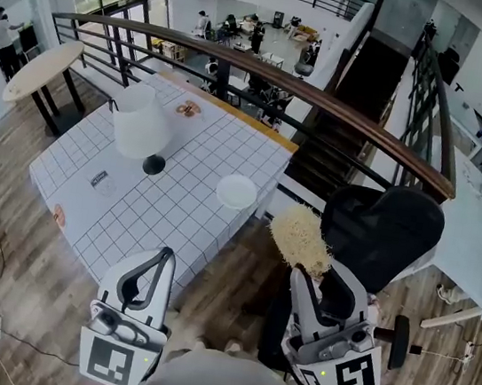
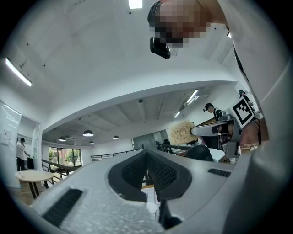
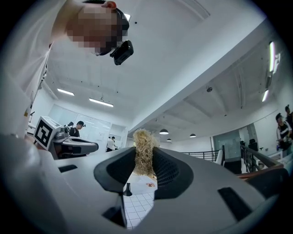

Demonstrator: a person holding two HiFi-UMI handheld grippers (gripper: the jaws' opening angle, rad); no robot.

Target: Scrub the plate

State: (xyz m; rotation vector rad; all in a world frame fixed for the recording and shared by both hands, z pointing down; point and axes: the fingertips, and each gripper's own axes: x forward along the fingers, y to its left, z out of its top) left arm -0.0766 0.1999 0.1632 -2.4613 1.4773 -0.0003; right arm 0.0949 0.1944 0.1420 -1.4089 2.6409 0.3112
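Observation:
A white plate [image 1: 237,191] lies on the table with the white grid cloth [image 1: 184,214], near its right edge. Both grippers are held low, in front of the table and well short of the plate. My right gripper [image 1: 307,274] is shut on a straw-coloured fibre scrubber [image 1: 300,236], whose tuft sticks up between the pads [image 3: 144,153]. My left gripper [image 1: 165,256] is shut with nothing in it, its black pads [image 2: 158,171] meeting at the tip. From the left gripper view the scrubber [image 2: 182,131] shows off to the right.
A white jug [image 1: 141,123] and a small black object [image 1: 154,164] stand on the table left of the plate. A black office chair [image 1: 380,226] is right behind the right gripper. A curved wooden railing [image 1: 268,70] runs behind the table. People stand at the room's edges.

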